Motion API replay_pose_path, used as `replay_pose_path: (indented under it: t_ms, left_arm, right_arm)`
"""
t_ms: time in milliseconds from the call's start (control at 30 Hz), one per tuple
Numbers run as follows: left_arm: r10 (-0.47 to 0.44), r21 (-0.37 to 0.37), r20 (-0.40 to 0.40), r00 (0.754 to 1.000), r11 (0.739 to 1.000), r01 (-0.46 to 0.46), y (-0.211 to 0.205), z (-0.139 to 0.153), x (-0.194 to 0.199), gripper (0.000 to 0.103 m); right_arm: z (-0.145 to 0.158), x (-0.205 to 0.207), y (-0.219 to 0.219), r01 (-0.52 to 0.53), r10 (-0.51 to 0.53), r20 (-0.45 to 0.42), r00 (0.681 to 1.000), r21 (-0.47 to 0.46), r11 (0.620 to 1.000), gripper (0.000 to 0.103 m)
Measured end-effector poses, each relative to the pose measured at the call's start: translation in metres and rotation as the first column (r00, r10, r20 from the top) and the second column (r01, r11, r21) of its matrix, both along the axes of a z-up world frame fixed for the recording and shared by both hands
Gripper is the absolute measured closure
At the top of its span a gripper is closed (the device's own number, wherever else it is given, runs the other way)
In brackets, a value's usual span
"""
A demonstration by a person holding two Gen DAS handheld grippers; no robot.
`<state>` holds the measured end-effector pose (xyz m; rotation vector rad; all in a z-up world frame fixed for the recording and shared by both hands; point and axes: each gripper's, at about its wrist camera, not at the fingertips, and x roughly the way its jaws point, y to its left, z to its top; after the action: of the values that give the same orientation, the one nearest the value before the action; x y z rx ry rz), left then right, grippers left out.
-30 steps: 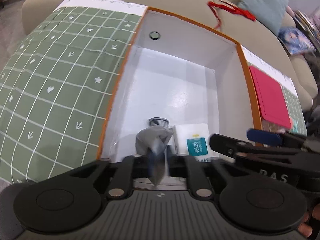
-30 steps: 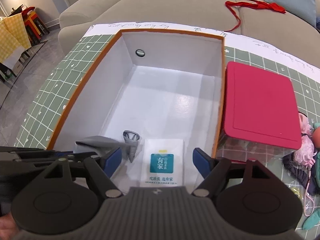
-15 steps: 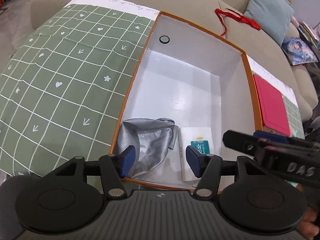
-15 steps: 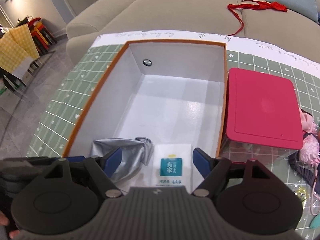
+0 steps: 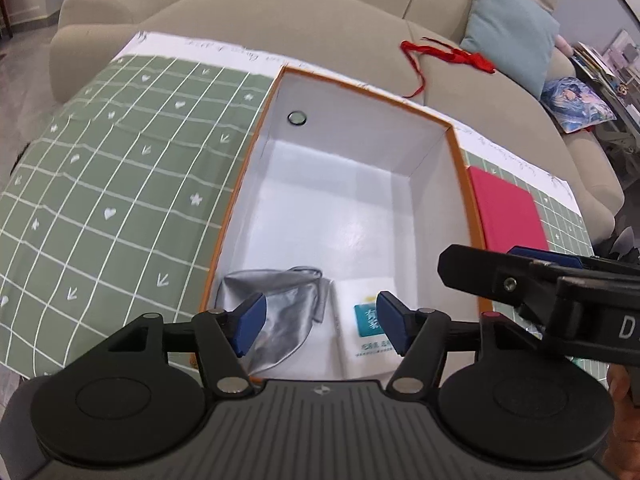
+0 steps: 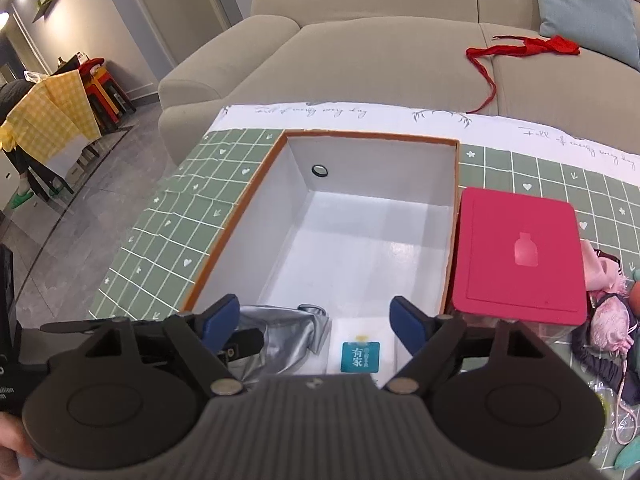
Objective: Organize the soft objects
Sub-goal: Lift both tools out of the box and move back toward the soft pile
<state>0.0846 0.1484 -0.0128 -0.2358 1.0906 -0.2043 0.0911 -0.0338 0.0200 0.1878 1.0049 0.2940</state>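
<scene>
A silver fabric pouch [image 5: 280, 304] lies crumpled in the near left corner of the orange-rimmed white box [image 5: 460, 168]. A white tissue pack [image 5: 366, 320] with a teal label rests right beside it. My left gripper [image 5: 320, 322] hovers above them, jaws opening, pads touching nothing. My right gripper [image 6: 316, 318] hangs over the same end of the box [image 6: 240, 216], its jaws also opening and empty. In the right wrist view the pouch [image 6: 280, 340] and the pack [image 6: 360, 356] show between its fingers, below them.
A red-lidded container [image 6: 520, 256] stands against the box's right side. Pink and dark soft items [image 6: 608, 316] are piled right of it. The green checked cloth [image 5: 120, 200] covers the table. A beige sofa behind carries a red ribbon [image 5: 448, 56] and a blue cushion [image 5: 508, 40].
The left gripper let go of the silver pouch, which dropped and spread out in the box corner. Both grippers rose and their jaws widened.
</scene>
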Motion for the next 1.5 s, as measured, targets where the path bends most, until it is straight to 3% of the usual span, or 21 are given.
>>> replay_pose_path:
  t_ms: [267,500,700,833,933,1167,1300,1500]
  left_arm:
    - [-0.037,0.036,0.034,0.999,0.999,0.036,-0.019,0.019,-0.002,0.028]
    - [-0.066,0.061,0.116,0.991,0.996,0.059,-0.050,0.051,-0.003,0.026]
    - [-0.150,0.077,0.154,0.977,0.987,0.140,-0.089,0.071,-0.003,0.025]
    - [-0.192,0.061,0.150,0.970,0.981,0.185,-0.117,0.076,-0.005,0.024]
    - [-0.236,0.029,0.142,0.961,0.972,0.234,-0.140,0.077,-0.008,0.024]
    - [-0.381,-0.029,0.124,0.916,0.922,0.387,-0.201,0.070,-0.021,0.023]
    - [-0.485,-0.103,0.103,0.868,0.863,0.494,-0.232,0.053,-0.029,0.022]
    - [-0.577,-0.091,0.094,0.811,0.806,0.585,-0.269,0.028,-0.043,0.022]
  right_arm:
    - [0.019,-0.009,-0.031,0.053,-0.053,0.031,0.998,0.026,0.998,0.016]
    - [0.042,-0.025,-0.081,0.132,-0.133,0.078,0.988,0.025,0.991,0.014]
    - [0.060,-0.051,-0.139,0.219,-0.209,0.148,0.967,-0.051,0.974,0.009]
    - [0.052,-0.068,-0.182,0.255,-0.240,0.149,0.959,-0.088,0.963,0.009]
    - [0.036,-0.074,-0.218,0.344,-0.335,0.100,0.937,-0.087,0.935,0.009]
    - [-0.004,-0.078,-0.286,0.470,-0.470,-0.026,0.882,-0.029,0.882,0.009]
    - [-0.036,-0.071,-0.312,0.521,-0.518,-0.112,0.848,-0.008,0.854,0.010]
    - [-0.082,-0.049,-0.334,0.572,-0.567,-0.201,0.798,-0.042,0.819,0.015]
